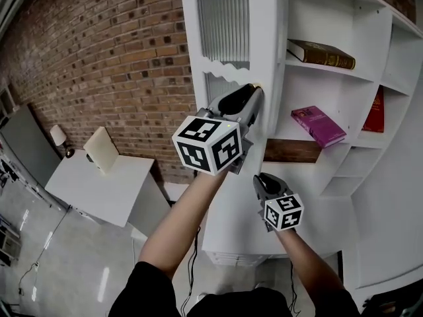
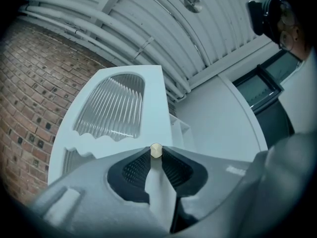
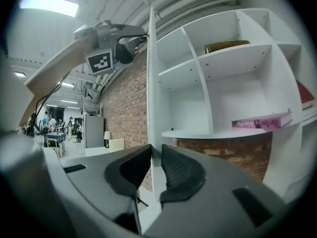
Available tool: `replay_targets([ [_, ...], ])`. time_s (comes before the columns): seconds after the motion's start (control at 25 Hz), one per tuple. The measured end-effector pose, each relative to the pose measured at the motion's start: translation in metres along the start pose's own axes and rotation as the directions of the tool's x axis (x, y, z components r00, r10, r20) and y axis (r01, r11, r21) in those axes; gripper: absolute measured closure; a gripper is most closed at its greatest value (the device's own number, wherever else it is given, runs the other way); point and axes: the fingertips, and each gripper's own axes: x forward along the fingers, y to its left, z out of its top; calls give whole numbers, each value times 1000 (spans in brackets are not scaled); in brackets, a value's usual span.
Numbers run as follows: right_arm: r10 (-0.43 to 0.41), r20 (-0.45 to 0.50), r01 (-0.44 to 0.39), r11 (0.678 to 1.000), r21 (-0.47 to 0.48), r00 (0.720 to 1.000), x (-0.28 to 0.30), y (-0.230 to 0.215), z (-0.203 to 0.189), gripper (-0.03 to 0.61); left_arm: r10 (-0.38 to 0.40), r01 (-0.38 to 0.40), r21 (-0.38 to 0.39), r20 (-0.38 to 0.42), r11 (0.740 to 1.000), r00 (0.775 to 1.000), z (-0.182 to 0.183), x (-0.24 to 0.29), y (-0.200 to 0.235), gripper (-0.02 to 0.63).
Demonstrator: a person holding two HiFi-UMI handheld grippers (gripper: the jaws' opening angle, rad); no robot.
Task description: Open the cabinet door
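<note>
Clamping cabinet door [image 1: 268, 18] edge: L tool [image 2: 156, 158] pinched on at knob [image 2: 156, 151], R tool [image 3: 154, 155] pinched on lower down.

white painted cabinet door [image 1: 259, 38] stands swung open and upright, approx square to the front of the white open-shelved cabinet [image 1: 330, 18], at its left side in the head view. upper part of the door carries an arched ribbed clear pane [image 1: 223, 18] w/ a scalloped btm edge; a second ribbed section [image 1: 221, 88] starts just below the scallops. small pale-gold faceted knob [image 2: 156, 151] sits at the door's free edge. in the right gripper view the door shows edge-on, a thin white vertical slab, w/ the cabinet's shelves exposed beside it.
</note>
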Motion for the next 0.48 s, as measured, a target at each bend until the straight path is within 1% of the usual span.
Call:
replay_targets([
  [0.16,-30,17,29,999,24,999,-2,15,-1,515,-23,23,-32,12,999,1000,5,-13,3,532],
  [0.28,-54,12,53,998,38,998,-5,25,-2,514,-45,46,-60,15,997,999,7,-22,3,532],
  [0.4,-72,5,71,997,34,997,-7,37,-1,515,-69,71,-93,25,993,997,12,-31,5,532],
  [0.48,-76,7,75,997,35,997,-7,46,0,515,-79,81,-102,25,991,997,17,-38,8,532],
])
